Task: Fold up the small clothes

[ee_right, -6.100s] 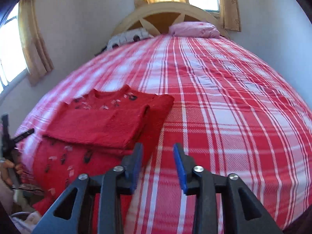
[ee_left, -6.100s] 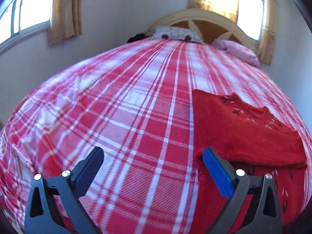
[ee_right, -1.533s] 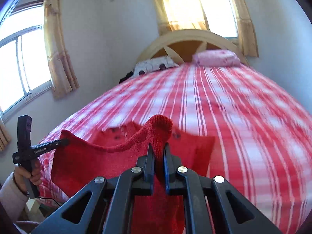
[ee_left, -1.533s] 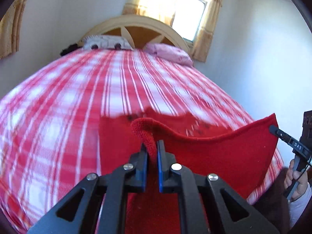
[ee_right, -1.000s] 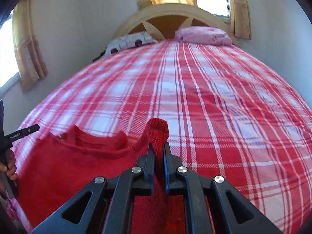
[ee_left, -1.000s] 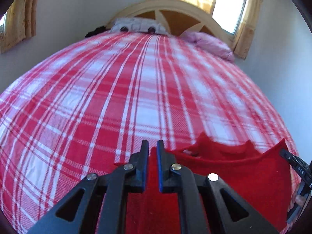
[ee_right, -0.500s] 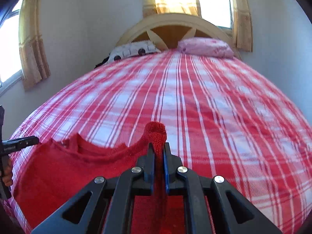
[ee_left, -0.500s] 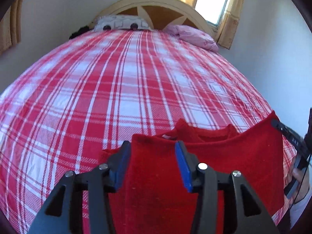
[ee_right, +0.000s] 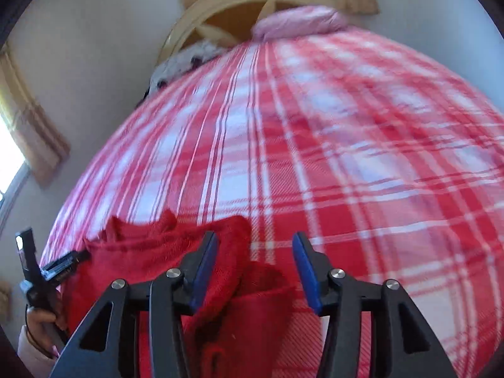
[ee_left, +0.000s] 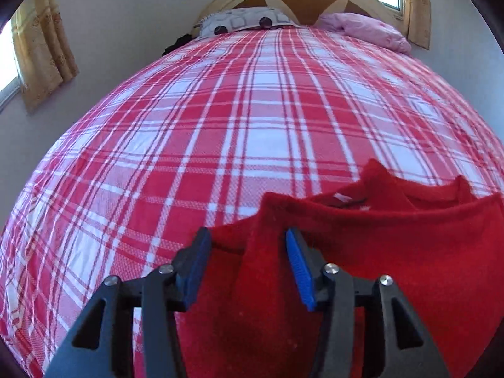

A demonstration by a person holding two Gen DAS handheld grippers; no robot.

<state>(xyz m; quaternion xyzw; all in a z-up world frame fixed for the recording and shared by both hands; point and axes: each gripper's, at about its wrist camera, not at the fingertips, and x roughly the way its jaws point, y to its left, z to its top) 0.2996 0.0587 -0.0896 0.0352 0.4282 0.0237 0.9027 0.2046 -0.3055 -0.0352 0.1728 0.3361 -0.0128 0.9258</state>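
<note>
Black two-finger left gripper (ee_left: 245, 260) with blue ribbed pads (ee_left: 298, 269), triangular cut-outs in the finger arms and silver screw heads at the joints. Same build on the right gripper (ee_right: 254, 263). Pale pink sleeve (ee_right: 33, 351) at the near left of the right wrist view.

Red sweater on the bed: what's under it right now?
Under the red sweater the red-and-white plaid bedspread runs out on every visible side. The folded top layer covers the sweater's lower layers, so whether anything else lies beneath cannot be seen.
</note>
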